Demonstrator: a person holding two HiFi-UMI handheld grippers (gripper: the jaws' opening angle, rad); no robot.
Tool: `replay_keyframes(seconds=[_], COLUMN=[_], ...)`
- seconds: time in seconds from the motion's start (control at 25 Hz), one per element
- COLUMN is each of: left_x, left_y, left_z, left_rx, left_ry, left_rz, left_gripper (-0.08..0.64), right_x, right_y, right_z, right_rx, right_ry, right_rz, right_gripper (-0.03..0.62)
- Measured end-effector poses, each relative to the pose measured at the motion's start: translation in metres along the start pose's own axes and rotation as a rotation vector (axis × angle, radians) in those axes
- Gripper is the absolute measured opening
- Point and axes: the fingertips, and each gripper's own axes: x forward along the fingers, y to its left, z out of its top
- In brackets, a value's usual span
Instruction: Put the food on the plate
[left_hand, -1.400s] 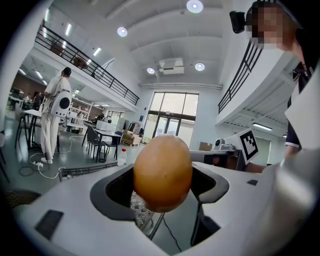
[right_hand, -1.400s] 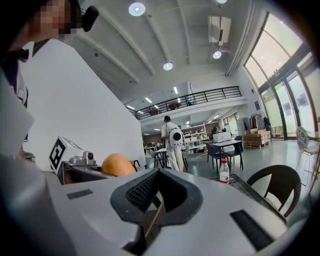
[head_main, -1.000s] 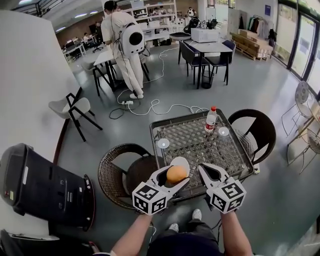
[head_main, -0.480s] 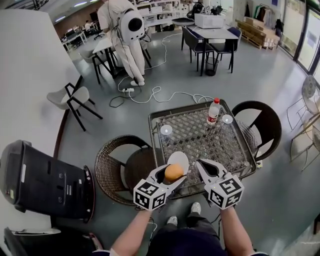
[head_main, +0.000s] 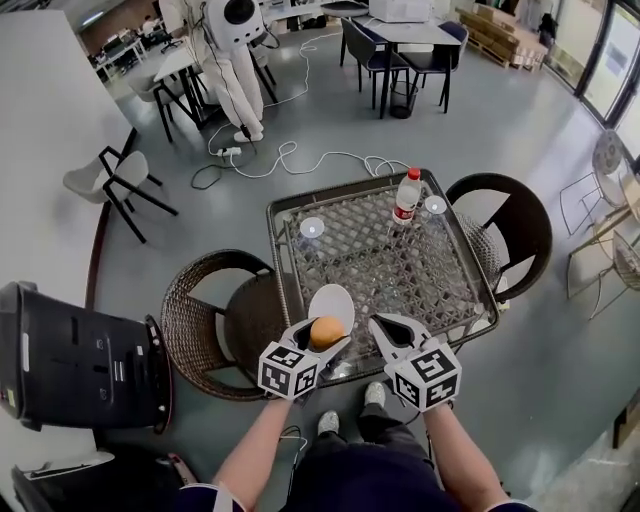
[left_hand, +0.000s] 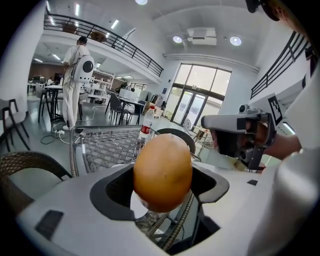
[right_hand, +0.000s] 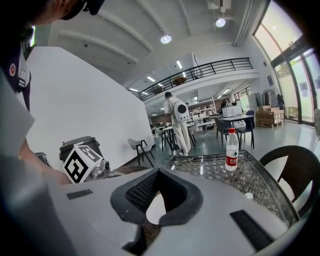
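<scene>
Food (head_main: 324, 332), a smooth egg-shaped orange-brown piece, sits clamped across its middle in the left gripper (head_main: 321, 338), just over the near edge of the white plate (head_main: 334, 297). It looks light, rigid and slippery (possibly fragile), so a gentle hold round its widest part suits. The right gripper (head_main: 389, 331) is closed and empty.

A water bottle (head_main: 405, 196) stands near the mesh table's (head_main: 420, 280) far edge, a wicker chair (head_main: 200, 325) just beside it.

Round orange food (left_hand: 162, 172) held above white plate (head_main: 333, 300).
</scene>
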Motion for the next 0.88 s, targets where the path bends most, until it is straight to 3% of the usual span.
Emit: replay_keyframes(seconds=[0.36, 0.88], left_x=[0.046, 0.080], left_y=[0.042, 0.066], left_z=[-0.038, -0.067], left_rx=[-0.055, -0.093], left_ry=[0.129, 0.334], left_rz=[0.052, 0.123], left_gripper=[0.330, 0.330], right_x=[0.016, 0.019], right_y=[-0.012, -0.023], right_z=[-0.033, -0.045], right_rx=[0.027, 0.068], right_ry=[0.094, 0.129], right_rz=[0.008, 0.001], right_gripper=[0.005, 0.005])
